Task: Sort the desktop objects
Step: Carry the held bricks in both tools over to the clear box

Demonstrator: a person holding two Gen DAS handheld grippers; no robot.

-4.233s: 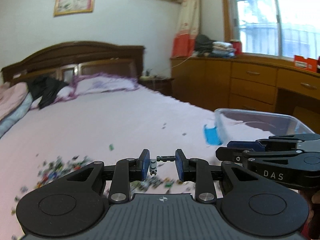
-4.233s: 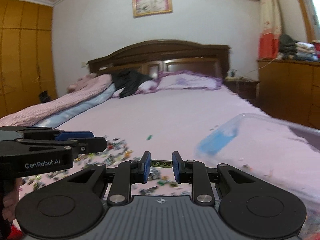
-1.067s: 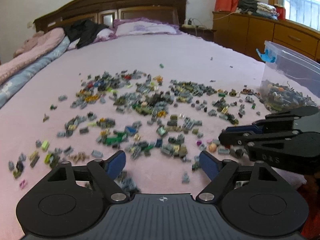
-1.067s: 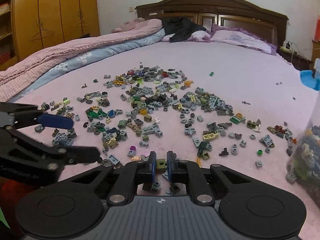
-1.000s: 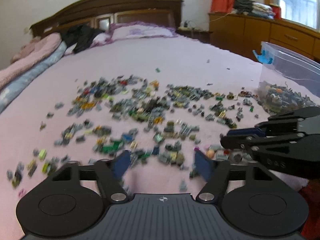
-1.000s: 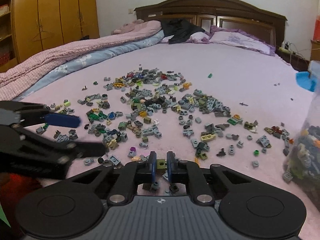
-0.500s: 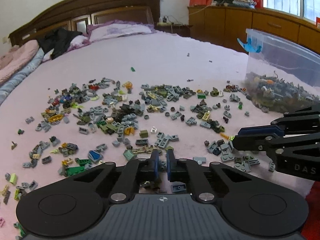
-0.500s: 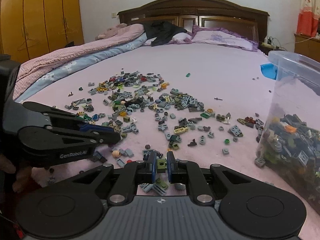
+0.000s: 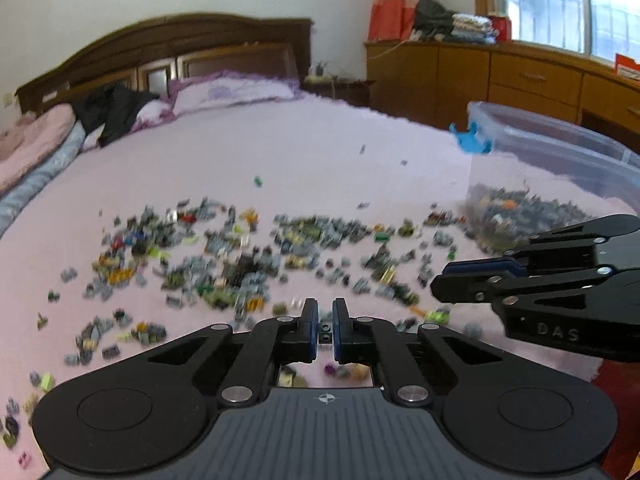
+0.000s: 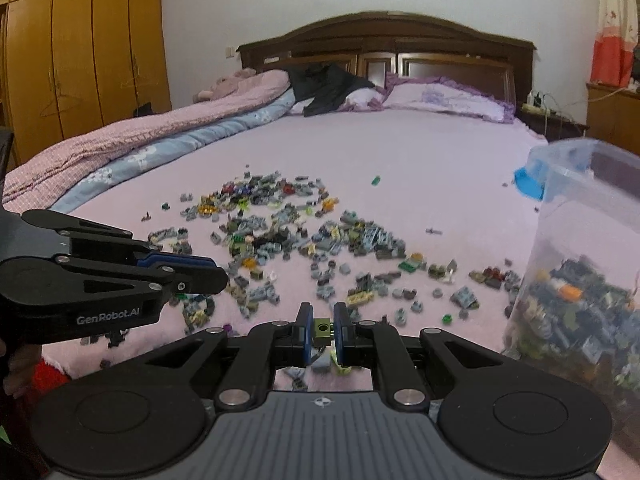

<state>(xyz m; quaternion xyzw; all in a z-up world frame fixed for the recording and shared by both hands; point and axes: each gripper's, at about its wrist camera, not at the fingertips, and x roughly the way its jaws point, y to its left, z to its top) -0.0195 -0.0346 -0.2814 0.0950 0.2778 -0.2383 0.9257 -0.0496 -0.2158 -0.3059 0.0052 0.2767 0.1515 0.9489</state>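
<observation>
Olive brick point(image 10: 322, 328) sits clamped in the right gripper point(image 10: 321, 330); the left gripper point(image 9: 325, 330) pinches a dark brick point(image 9: 325, 332). Both look lifted, carry under way. Ahead-right stands the clear bin point(image 10: 580, 200); next, reach over its rim and release.

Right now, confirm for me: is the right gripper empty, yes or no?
No: in the right wrist view the right gripper has its fingers closed on a small olive-green brick.
</observation>
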